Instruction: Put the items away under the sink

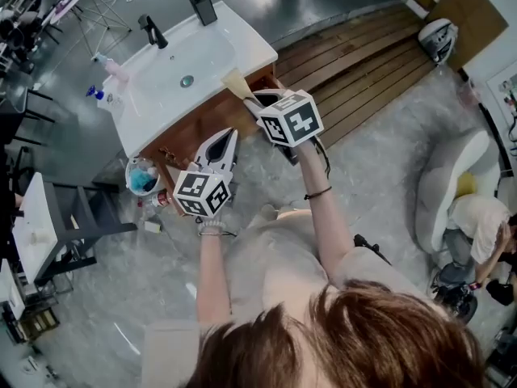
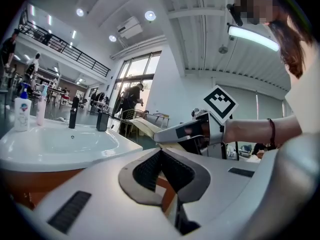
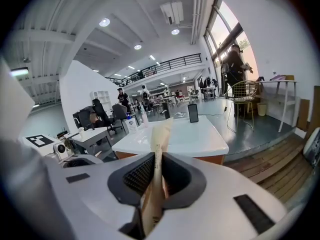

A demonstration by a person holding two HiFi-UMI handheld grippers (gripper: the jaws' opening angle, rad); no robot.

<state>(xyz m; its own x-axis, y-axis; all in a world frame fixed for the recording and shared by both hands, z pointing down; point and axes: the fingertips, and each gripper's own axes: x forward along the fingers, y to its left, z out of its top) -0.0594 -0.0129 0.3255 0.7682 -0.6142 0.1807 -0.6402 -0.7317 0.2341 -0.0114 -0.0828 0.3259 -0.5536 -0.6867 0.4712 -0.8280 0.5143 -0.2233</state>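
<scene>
A white sink (image 1: 212, 45) sits on a wooden cabinet (image 1: 202, 128) at the upper left of the head view. My right gripper (image 1: 257, 99) is shut on a flat tan paper packet (image 1: 236, 83), which sticks out over the cabinet's right corner. In the right gripper view the packet (image 3: 160, 136) stands on edge between the pads (image 3: 139, 173), with the sink (image 3: 200, 139) beyond. My left gripper (image 1: 224, 140) points at the cabinet front, lower and to the left. Its jaws (image 2: 161, 154) meet at the tips with nothing in them. The left gripper view also shows the right gripper (image 2: 170, 133) and the sink (image 2: 60, 144).
A small bucket (image 1: 143, 176) with something blue in it and a few small items (image 1: 153, 225) sit on the floor by the cabinet's left end. Bottles (image 1: 117, 71), a black faucet (image 1: 152, 31) and a dark dispenser (image 1: 203, 8) stand on the sink. Wooden decking (image 1: 363, 63) lies to the right; a person (image 1: 485, 225) sits far right.
</scene>
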